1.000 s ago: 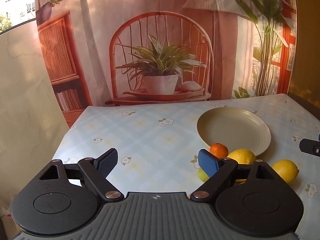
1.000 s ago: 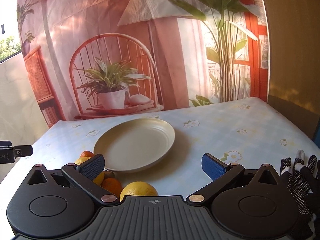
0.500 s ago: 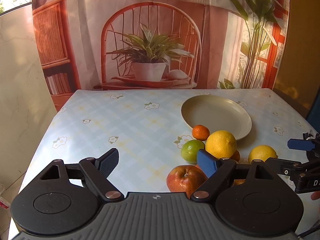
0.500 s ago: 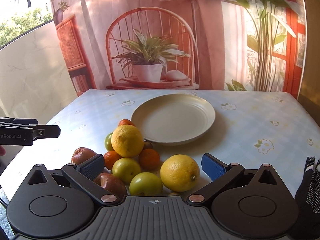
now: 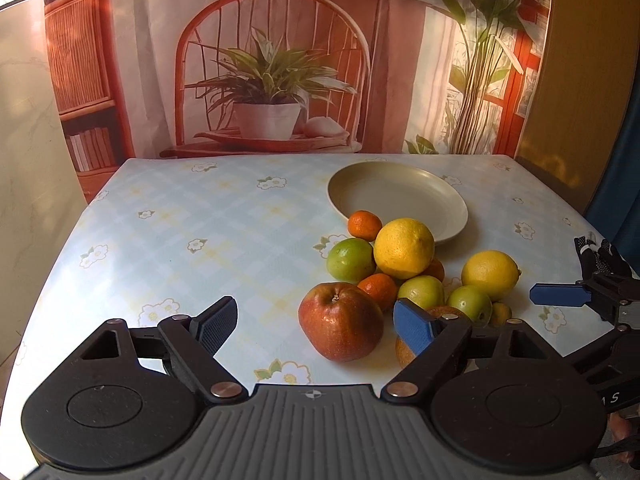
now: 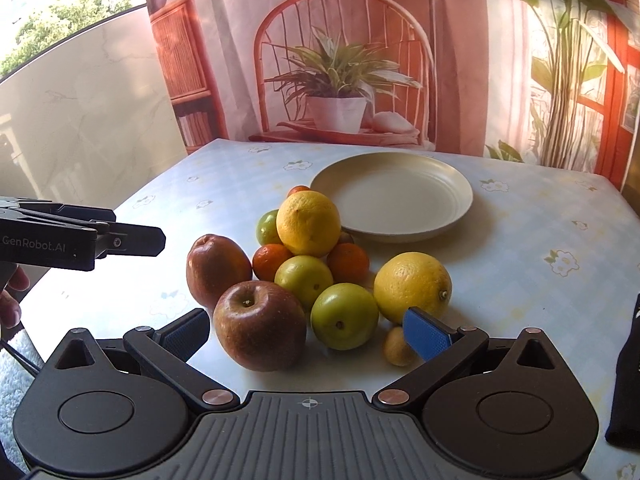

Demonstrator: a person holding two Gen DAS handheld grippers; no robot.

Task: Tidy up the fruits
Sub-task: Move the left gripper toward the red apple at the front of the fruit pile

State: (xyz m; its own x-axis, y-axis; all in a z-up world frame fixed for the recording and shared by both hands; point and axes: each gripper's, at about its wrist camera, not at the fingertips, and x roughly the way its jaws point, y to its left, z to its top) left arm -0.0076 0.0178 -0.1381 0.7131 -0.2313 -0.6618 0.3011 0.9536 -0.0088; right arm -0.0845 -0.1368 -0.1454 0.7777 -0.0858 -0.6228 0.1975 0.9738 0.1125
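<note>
Task not yet begun: fruits (image 6: 320,264) heaped on the worktop (image 5: 180,240) just before the bare plate (image 6: 394,204). Left tool (image 5: 314,322) and right tool (image 6: 306,334) both gape, gripping nothing; all fruit remains to sort.

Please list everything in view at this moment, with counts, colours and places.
Round cream plate: one, cream, empty, behind the fruit pile.
Red apples: two, red, pile's near side.
Large lemons: two, yellow, one atop the pile, one on its right.
Round green fruits: three, green, in the pile.
Small oranges: three, orange, in the pile.
Tiny yellow fruit: one, yellow, pile's near right.
Flowered tablecloth: one, light blue, under everything.
Printed backdrop: one, reddish, behind the table.
Dotted glove: one, black, table's right edge.
Left gripper: one, black, blue pads, open, empty.
Right gripper: one, same, open, empty.
</note>
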